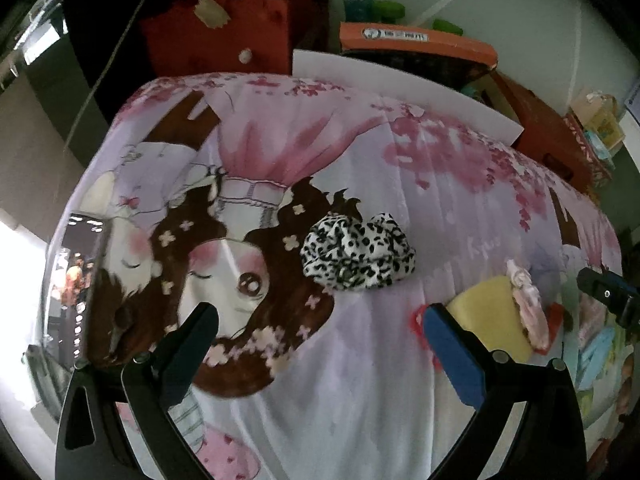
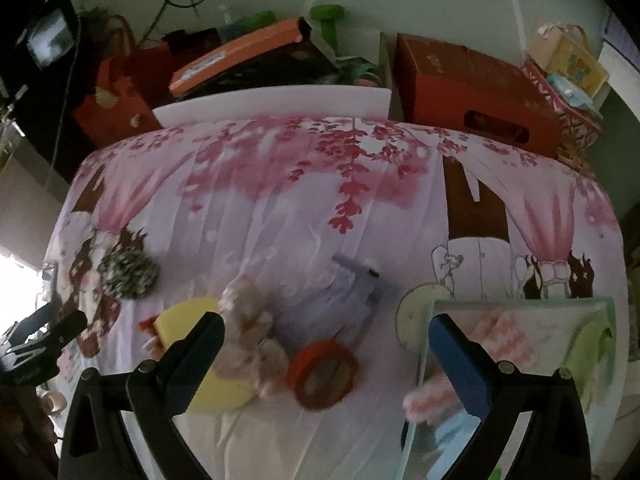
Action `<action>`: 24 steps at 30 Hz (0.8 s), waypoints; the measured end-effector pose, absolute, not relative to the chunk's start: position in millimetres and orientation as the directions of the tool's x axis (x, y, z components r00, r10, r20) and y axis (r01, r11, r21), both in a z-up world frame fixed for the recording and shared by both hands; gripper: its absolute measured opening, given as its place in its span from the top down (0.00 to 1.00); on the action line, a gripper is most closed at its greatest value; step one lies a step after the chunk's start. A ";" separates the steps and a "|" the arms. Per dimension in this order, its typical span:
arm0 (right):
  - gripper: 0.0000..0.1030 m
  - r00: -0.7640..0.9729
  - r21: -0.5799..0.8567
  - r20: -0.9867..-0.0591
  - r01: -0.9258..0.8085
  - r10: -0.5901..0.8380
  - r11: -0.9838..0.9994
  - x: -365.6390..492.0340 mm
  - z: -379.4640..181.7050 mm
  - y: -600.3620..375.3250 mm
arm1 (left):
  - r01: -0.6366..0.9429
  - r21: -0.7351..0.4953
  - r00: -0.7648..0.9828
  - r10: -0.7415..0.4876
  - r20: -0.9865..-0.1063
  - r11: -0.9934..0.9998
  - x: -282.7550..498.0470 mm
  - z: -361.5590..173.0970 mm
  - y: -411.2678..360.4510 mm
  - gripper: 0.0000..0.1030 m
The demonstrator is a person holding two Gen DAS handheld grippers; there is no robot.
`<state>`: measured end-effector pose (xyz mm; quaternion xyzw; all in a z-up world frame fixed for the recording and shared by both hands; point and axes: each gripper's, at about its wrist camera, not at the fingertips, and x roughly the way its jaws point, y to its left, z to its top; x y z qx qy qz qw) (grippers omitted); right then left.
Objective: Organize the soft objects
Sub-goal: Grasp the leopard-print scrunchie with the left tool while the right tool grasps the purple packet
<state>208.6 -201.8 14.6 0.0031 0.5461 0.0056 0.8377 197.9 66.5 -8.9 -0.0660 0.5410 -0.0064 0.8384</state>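
A black-and-white spotted cloth (image 1: 358, 252) lies bunched on the printed pink bedsheet (image 1: 360, 152), a little ahead of my open, empty left gripper (image 1: 320, 322). It also shows at the left of the right wrist view (image 2: 128, 274). A yellow sponge (image 1: 490, 318) with a pale pink plush toy (image 1: 528, 304) on it lies to the right. My right gripper (image 2: 326, 334) is open and empty above the plush toy (image 2: 252, 344), the yellow sponge (image 2: 180, 320), a red tape ring (image 2: 322, 374) and a folded lilac cloth (image 2: 332, 300).
A clear bin (image 2: 520, 328) at the right holds pink, green and blue soft things. A round beige disc (image 2: 416, 320) lies beside it. A white board (image 2: 272, 106), red boxes (image 2: 476, 92) and an orange box (image 1: 416, 40) line the far edge of the bed.
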 end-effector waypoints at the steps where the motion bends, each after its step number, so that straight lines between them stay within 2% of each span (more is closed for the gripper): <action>1: 0.00 0.400 0.009 -0.916 -0.005 0.010 1.000 213.4 11.0 -203.7 | -0.063 -0.125 0.411 -0.088 -0.907 0.990 201.9 -11.5 65.3 0.01; 4: 0.01 0.388 0.007 -0.922 -0.003 0.007 1.000 225.0 -0.6 -208.0 | -0.070 -0.137 0.406 -0.097 -0.909 0.988 214.4 -19.5 61.9 0.01; 12: 0.19 0.340 0.024 -0.940 0.007 0.021 1.000 245.7 -35.4 -216.5 | -0.091 -0.184 0.386 -0.135 -0.912 0.979 240.3 -37.8 57.4 0.02; 15: 0.24 0.325 0.032 -0.945 0.011 0.027 0.999 250.9 -45.2 -218.4 | -0.093 -0.188 0.379 -0.140 -0.915 0.978 246.2 -43.7 54.2 0.08; 17: 0.25 0.316 0.036 -0.948 0.018 0.029 0.999 254.3 -51.4 -220.5 | -0.100 -0.196 0.368 -0.147 -0.918 0.975 249.6 -48.4 53.6 0.18; 24: 0.34 0.299 0.038 -0.954 0.029 0.028 0.999 260.3 -65.3 -225.1 | -0.110 -0.217 0.368 -0.163 -0.916 0.970 255.5 -57.0 50.7 0.24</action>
